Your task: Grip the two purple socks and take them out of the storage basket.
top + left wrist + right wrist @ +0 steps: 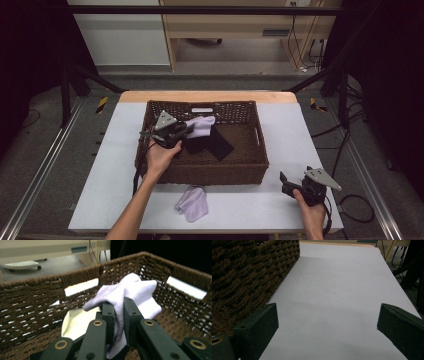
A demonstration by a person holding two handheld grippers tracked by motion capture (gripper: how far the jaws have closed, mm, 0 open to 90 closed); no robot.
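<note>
- The left claw [186, 131] is over the left part of the brown woven basket [200, 175], held by the person's left hand [161, 155].
- In the left gripper view, this claw [119, 315] is clenched on a pale lilac sock [130, 292]; the cloth is pinched between the two black jaws and a fold of it hangs down below them.
- In the high view the same sock [201, 125] is inside the basket, near the back wall, with its free end spread toward the handle opening.
- Just beside it, on the basket floor, lies a black sock [212, 142], touching the lilac one.
- In the left gripper view a cream cloth [75, 322] lies on the basket floor behind the jaws, near the woven wall [32, 305].
- A second lilac sock [192, 204] lies on the white table [120, 150], in front of the basket and apart from it.
- The right claw [286, 184] is at the right front part of the table, well apart from the basket, held by the right hand [312, 212].
- In the right gripper view, this claw [327, 322] is released: its jaws stand wide apart with bare table between them, and the basket side [247, 272] is just beside the left jaw.
</note>
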